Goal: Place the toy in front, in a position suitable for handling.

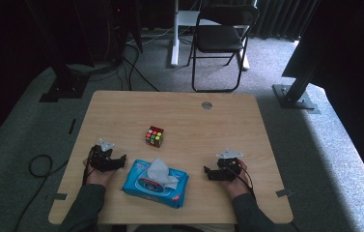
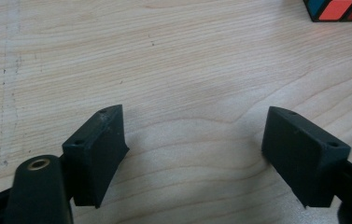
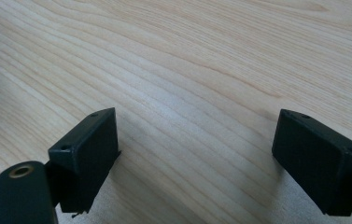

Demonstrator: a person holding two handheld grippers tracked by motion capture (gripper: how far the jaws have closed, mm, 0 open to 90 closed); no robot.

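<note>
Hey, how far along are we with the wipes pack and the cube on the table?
Nothing looks done yet. The blue wipes pack lies between the hands with one wipe sticking up from its opening, and the puzzle cube sits untouched behind it. In hand: nothing; the left gripper and right gripper rest open on the table, fingers over bare wood. Everything remains.

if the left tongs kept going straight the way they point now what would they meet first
Probably the wipes pack: the left tongs stand open and point along the table toward its near end. Their own view shows bare wood ahead, so they may pass beside it.
</note>
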